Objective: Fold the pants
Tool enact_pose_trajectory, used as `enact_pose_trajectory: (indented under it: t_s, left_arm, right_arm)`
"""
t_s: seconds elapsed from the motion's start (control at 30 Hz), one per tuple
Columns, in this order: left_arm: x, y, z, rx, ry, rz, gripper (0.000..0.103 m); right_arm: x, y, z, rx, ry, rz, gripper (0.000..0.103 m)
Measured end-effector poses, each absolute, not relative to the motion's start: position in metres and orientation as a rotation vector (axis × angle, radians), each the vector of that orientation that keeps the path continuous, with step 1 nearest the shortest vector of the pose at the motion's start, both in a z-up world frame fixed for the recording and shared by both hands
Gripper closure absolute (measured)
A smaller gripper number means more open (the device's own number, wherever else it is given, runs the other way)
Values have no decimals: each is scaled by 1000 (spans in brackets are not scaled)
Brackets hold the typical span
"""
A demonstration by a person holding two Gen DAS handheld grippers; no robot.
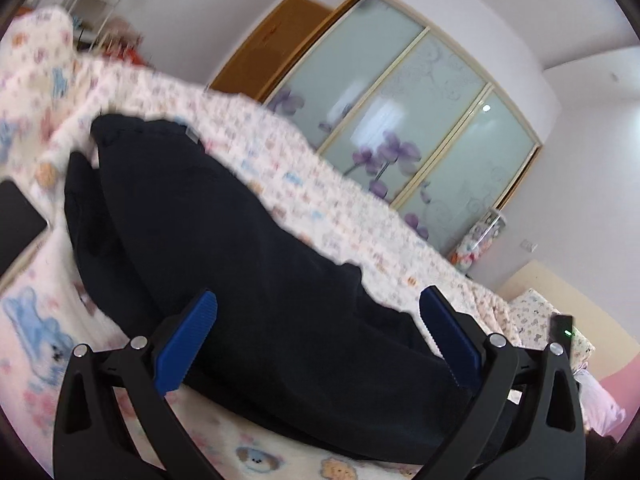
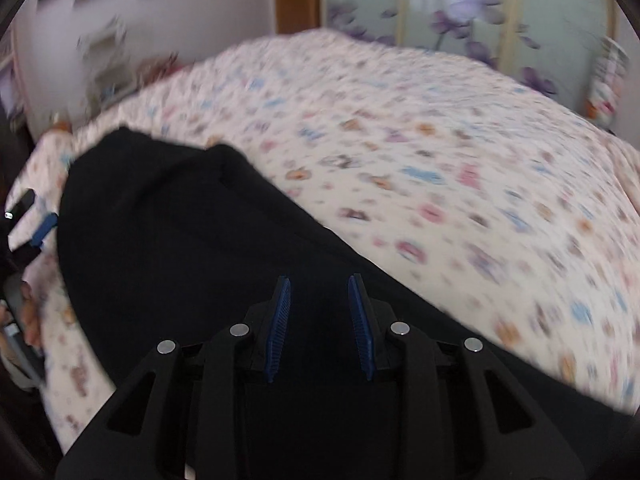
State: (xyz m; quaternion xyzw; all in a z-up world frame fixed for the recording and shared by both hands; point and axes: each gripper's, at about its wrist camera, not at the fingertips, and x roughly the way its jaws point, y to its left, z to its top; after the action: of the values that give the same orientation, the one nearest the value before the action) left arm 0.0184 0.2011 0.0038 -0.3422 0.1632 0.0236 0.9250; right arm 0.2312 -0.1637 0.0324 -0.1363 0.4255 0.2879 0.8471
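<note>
Black pants (image 1: pixel 240 240) lie lengthwise across a bed with a cartoon-print cover (image 1: pixel 360 216). My left gripper (image 1: pixel 318 296) is wide open just above the near part of the pants, and its blue pads do not press on the cloth. In the blurred right wrist view the pants (image 2: pixel 180 240) fill the lower left. My right gripper (image 2: pixel 319 280) hovers over them, open with a narrow gap and nothing between its pads. The left gripper's blue finger (image 2: pixel 42 228) shows at the left edge, beside the pants.
A dark flat screen (image 1: pixel 16 220) lies on the bed to the left of the pants. Sliding wardrobe doors with purple flowers (image 1: pixel 400 120) stand behind the bed. A patterned pillow (image 1: pixel 536 316) lies at the right. The bed cover (image 2: pixel 440 160) stretches bare to the right.
</note>
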Motion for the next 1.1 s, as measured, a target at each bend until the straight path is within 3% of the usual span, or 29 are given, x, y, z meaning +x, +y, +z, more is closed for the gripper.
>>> enact_pose_trajectory:
  t_s: [0.17,0.37,0.4,0.43,0.5,0.57,0.63,0.77,0.83,0.87,0.93,1.1]
  left_arm:
    - [25,204,-4,-714,387,45,2]
    - [27,202,-7,-689,405,50,2]
    - [26,202,-7,-690,404,48,2]
    - [27,203,-7,-690,404,48,2]
    - [27,203,-7,-688,406,51,2]
    - [26,205,-7,-686,407,54,2]
    - [26,204,-7,-683,407,56,2]
    - [25,203,-7,-683,407,56,2]
    - [25,203,-7,-683,407,56,2]
    - [25,203,-7,-685,406,56,2]
    - [25,203,-8,-691,402,57,2]
    - [21,207,-7,-717,378,76,2]
  right_arm:
    - [240,-148,1,-431,1006,596,71]
    - [235,-145,6,-459,952,575,71]
    - [237,-141,6,-476,945,567,66]
    - [238,-139,5,-503,941,554,44]
    - [241,-135,-1,-581,918,519,31]
    - [247,-141,-4,-520,962,551,38]
    - [253,-151,-6,-400,1022,596,53]
    - [245,-158,-9,-369,1025,605,67]
    - [240,-158,-6,-391,1004,577,90]
    - [237,-160,-4,-394,988,560,94]
    - [239,-163,0,-364,969,538,99]
    - [248,-166,12,-312,887,444,99]
